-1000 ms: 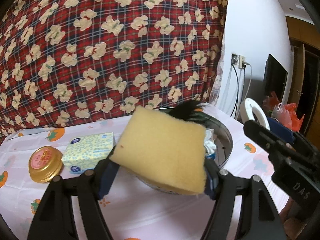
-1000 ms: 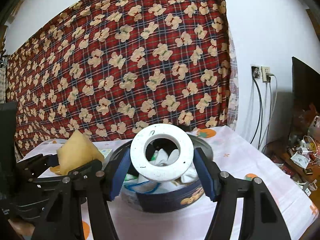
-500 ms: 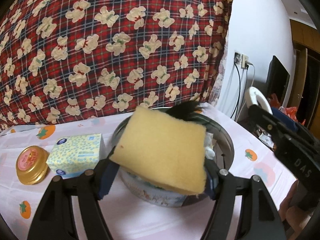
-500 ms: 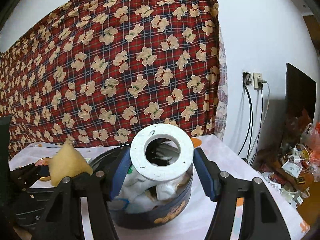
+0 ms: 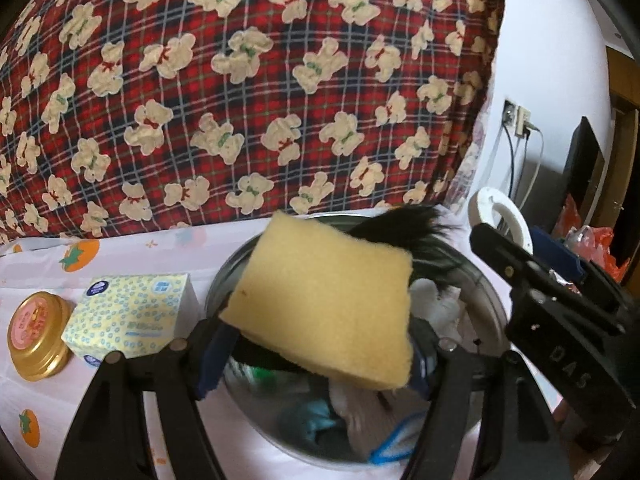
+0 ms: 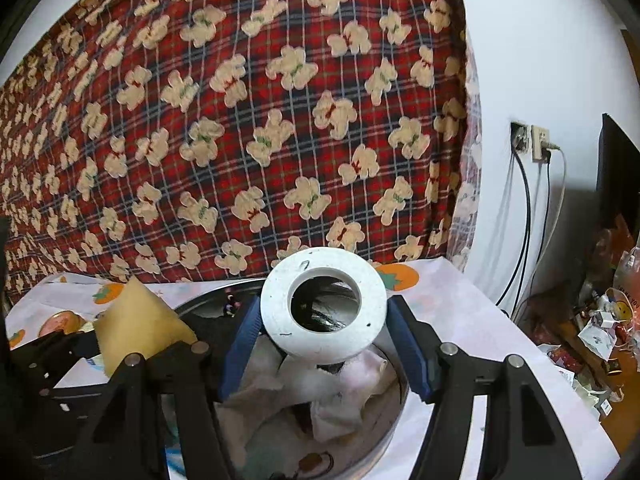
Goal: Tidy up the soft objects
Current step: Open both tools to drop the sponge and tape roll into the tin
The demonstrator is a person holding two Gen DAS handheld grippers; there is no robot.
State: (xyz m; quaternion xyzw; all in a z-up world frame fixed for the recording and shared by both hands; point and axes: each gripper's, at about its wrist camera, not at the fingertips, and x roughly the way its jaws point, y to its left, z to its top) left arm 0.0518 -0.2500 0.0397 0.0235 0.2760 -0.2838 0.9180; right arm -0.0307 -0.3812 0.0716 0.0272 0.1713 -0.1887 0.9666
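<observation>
Left wrist view: the left gripper (image 5: 316, 350) has its fingers (image 5: 214, 356) partway apart and clamped on the yellow sponge (image 5: 326, 304), which sits tilted between the blue pads, right above the round metal tin (image 5: 490, 304). Inside the tin lie white cloths, something blue, and a black furry tuft (image 5: 404, 230) at twelve o'clock. At nine o'clock on the surface (image 5: 152, 248) sit the tissue box (image 5: 128, 314) and, beyond it, the gold-lidded jar (image 5: 34, 340). Compared with a second ago, the tin looms larger and lower in frame, and the box and jar sit further left.

Right wrist view: the right gripper (image 6: 324, 354) has its fingers (image 6: 408, 350) half-spread and pressed on both sides of the white foam ring (image 6: 324, 306), held upright over the tin's contents. The sponge shows at nine o'clock. Against a second back, the tin is closer underneath, its blue wall out of sight.
</observation>
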